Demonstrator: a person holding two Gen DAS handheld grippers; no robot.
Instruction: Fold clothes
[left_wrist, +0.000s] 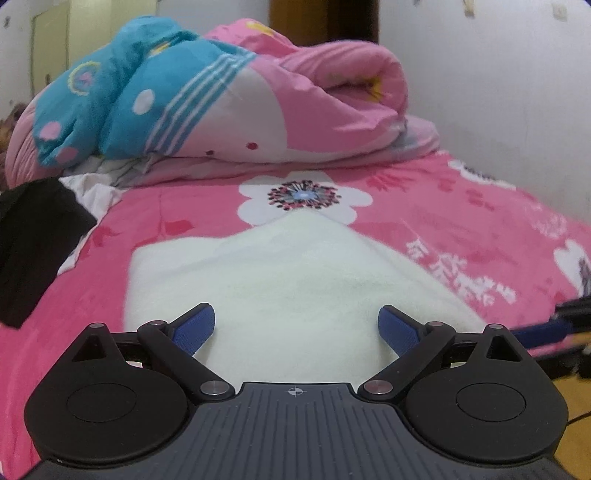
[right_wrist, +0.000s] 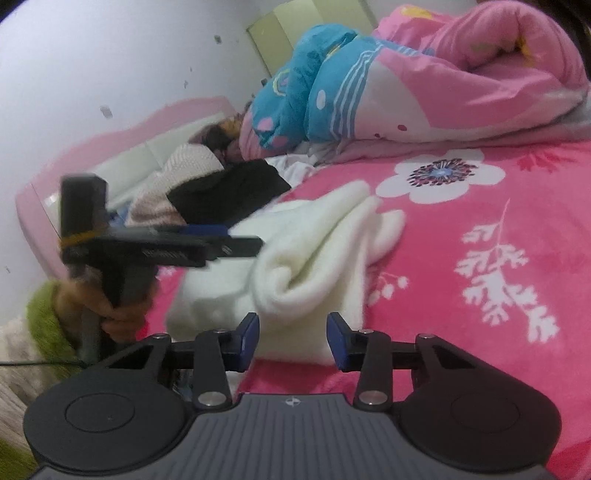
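From my left wrist, the left gripper (left_wrist: 297, 326) gapes wide, empty, over the white garment (left_wrist: 295, 273) on the pink bedspread (left_wrist: 424, 206) near its front edge. From my right wrist, the right gripper (right_wrist: 293, 341) is partly open (gripping nothing) before the garment's bunched fold.

White fleece garment (left_wrist: 280, 273), soft and fuzzy, lying on the pink flowered bed cover. From the left wrist view it spreads flat, narrowing to a point near the printed white flower. From the right wrist view (right_wrist: 314, 254) the near part is bunched into thick rolled folds.
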